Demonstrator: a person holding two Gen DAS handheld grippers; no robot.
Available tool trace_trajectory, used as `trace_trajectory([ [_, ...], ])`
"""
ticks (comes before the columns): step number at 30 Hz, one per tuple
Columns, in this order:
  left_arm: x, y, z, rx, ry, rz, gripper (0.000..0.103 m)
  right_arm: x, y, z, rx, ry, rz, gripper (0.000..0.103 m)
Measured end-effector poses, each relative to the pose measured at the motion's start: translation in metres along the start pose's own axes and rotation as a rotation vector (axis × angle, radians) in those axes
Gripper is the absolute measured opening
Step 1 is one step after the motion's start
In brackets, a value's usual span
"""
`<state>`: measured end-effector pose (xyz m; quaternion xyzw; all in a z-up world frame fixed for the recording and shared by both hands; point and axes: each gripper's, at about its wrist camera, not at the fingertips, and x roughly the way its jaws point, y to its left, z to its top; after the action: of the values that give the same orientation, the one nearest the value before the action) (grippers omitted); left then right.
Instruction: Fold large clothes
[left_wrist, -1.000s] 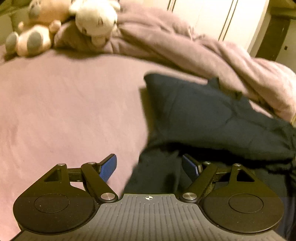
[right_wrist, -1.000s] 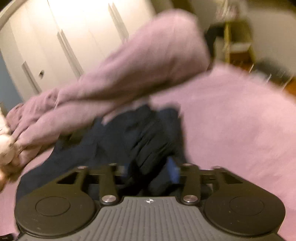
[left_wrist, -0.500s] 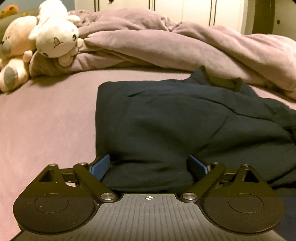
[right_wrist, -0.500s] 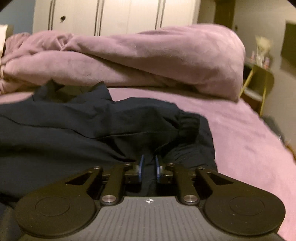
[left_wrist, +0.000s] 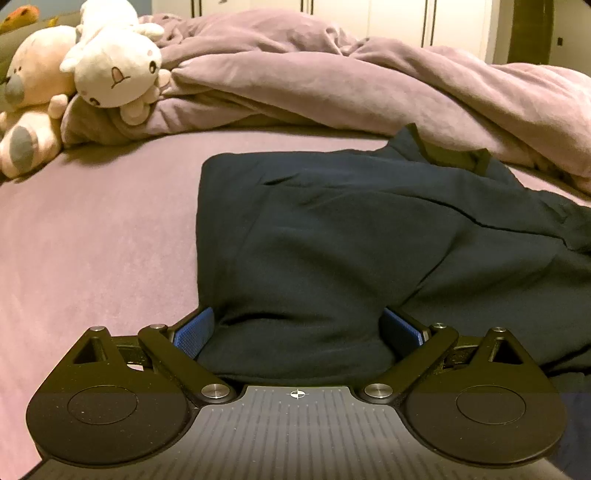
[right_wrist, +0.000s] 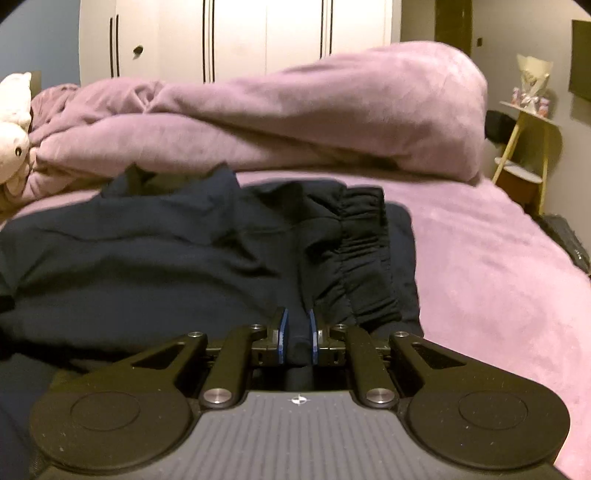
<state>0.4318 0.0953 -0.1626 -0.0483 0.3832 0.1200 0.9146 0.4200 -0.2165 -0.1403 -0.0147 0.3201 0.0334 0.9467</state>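
A dark navy garment (left_wrist: 332, 236) lies partly folded on the pink bed sheet (left_wrist: 92, 240). It also shows in the right wrist view (right_wrist: 166, 266), with a gathered elastic cuff (right_wrist: 364, 251) at its right side. My left gripper (left_wrist: 297, 328) is open, its blue pads (left_wrist: 194, 328) on either side of the garment's near edge. My right gripper (right_wrist: 297, 332) is shut on a fold of the garment near the cuff.
A heaped pink duvet (left_wrist: 351, 81) runs along the far side of the bed, also in the right wrist view (right_wrist: 295, 125). Two plush toys (left_wrist: 110, 70) sit at the far left. A white wardrobe (right_wrist: 240, 37) and a small yellow side table (right_wrist: 528, 147) stand beyond the bed.
Both grippers came down low to the garment's near edge and levelled out. The right gripper stayed shut on the cloth. The left gripper stayed open, now with cloth between its pads.
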Motion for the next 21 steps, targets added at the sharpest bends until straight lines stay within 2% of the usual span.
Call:
trace_trajectory([
  [14,-0.002,0.003,-0.003,0.007,0.018,0.003,0.101,0.006,0.003,0.001,-0.048,0.032,0.011,0.010],
  [18,-0.009,0.007,-0.001,-0.018,0.069,0.011,0.101,0.008,0.006,0.005,-0.080,0.056,0.006,0.011],
  [20,-0.018,0.012,-0.003,-0.015,0.097,-0.009,0.101,-0.004,0.007,0.009,-0.083,0.082,0.004,0.011],
  [21,-0.027,0.015,-0.006,-0.011,0.103,-0.017,0.100,-0.015,0.005,0.008,-0.068,0.090,0.017,0.020],
])
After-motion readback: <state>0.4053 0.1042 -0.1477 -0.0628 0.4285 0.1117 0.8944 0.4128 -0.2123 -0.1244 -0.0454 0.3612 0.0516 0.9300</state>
